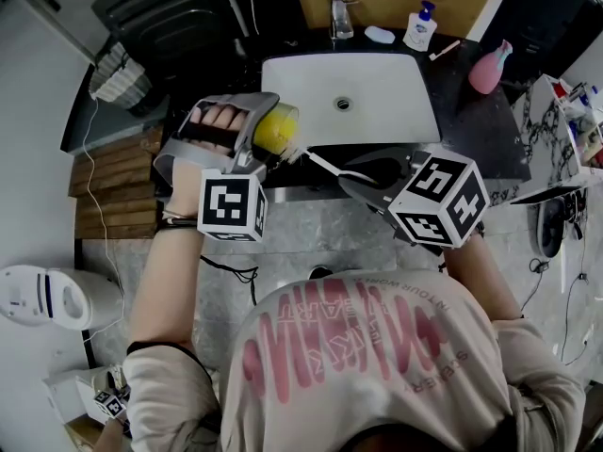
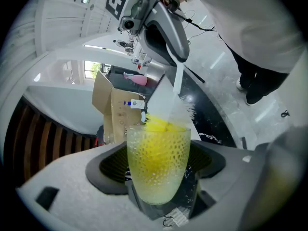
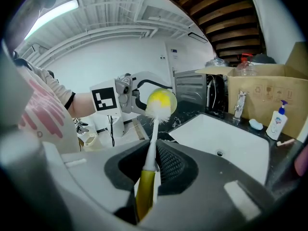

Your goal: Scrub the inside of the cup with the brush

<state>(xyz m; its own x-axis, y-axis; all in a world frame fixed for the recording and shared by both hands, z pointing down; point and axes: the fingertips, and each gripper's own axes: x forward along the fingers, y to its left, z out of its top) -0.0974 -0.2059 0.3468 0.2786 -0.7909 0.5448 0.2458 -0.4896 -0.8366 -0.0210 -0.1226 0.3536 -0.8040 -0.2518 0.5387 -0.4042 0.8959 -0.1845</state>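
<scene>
- Left gripper [image 2: 156, 179]: jaws closed on the lower wall of the cup [image 2: 158, 160]. In the head view the cup lies on its side left of centre, mouth toward the brush [image 1: 325, 165].
- Right gripper [image 3: 151, 170]: jaws clamped on the thin brush handle, head pointing away.
- Cup contents: yellow brush head inside, white bristles at the rim. I cannot tell whether any water is in it.
- Sink [image 1: 396, 83], upper centre: basin looks dry, nothing in it.
- Risk: a sideways push from the brush may lever the smooth, tapered cup out of the jaws.
- Risk: the slim handle may twist in its grip under scrubbing load, so the head loses contact with the wall.
- Risk: the cup hangs at the sink's front edge, so drips may miss the basin.
</scene>
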